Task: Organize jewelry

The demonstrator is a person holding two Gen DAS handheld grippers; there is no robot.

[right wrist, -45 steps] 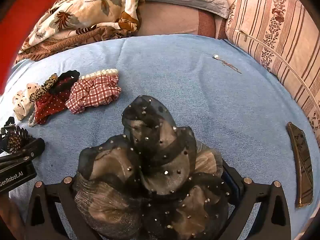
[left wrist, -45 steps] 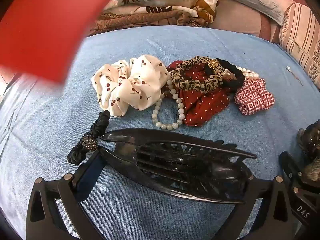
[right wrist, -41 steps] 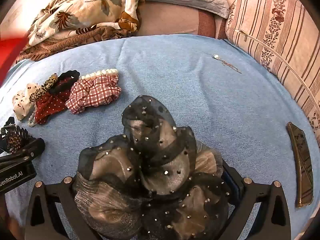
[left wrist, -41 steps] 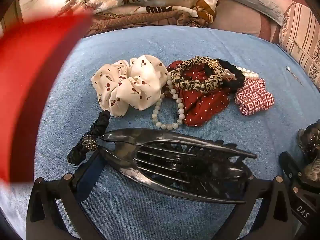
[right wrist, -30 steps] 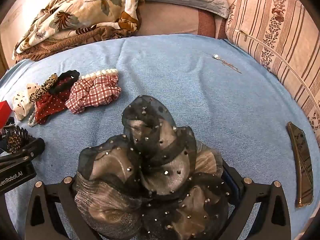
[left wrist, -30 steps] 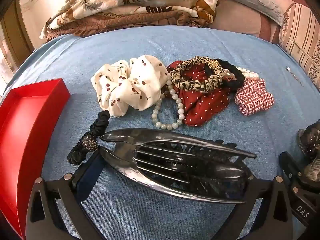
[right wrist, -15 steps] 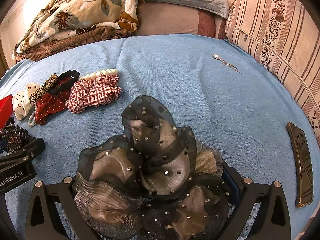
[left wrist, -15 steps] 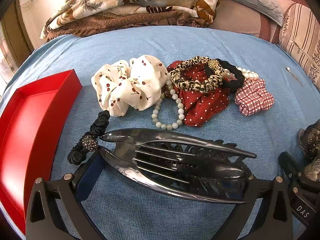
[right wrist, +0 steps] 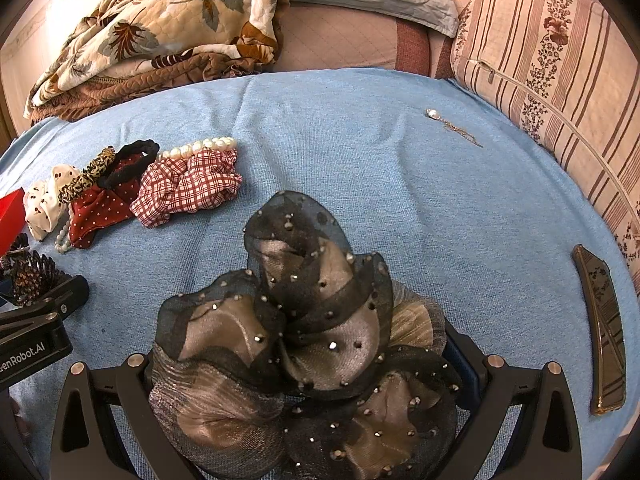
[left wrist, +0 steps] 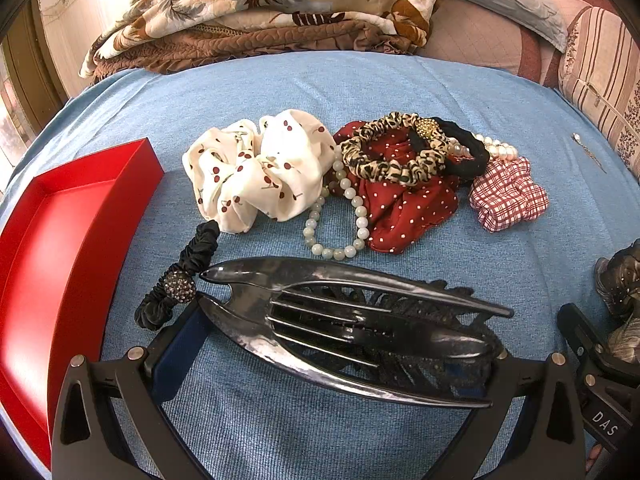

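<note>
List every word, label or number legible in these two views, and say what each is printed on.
"DAS": white letters on the black body of the right gripper, at the lower right edge of the left wrist view; the print may run on out of frame.
"enRobot.AI": white letters on the black body of the left gripper, at the left edge of the right wrist view; its start is cut off.
No other text shows.

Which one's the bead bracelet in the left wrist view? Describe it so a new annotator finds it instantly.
Start at the blue bedcover and find the pile of scrunchies in its middle. Between the white cherry-print scrunchie and the dark red polka-dot scrunchie, a loop of pale green-white round beads hangs toward the camera. It is the pile's only bead loop lying open on the cover; the white pearl strand sits farther back, by the checked scrunchie.
</note>
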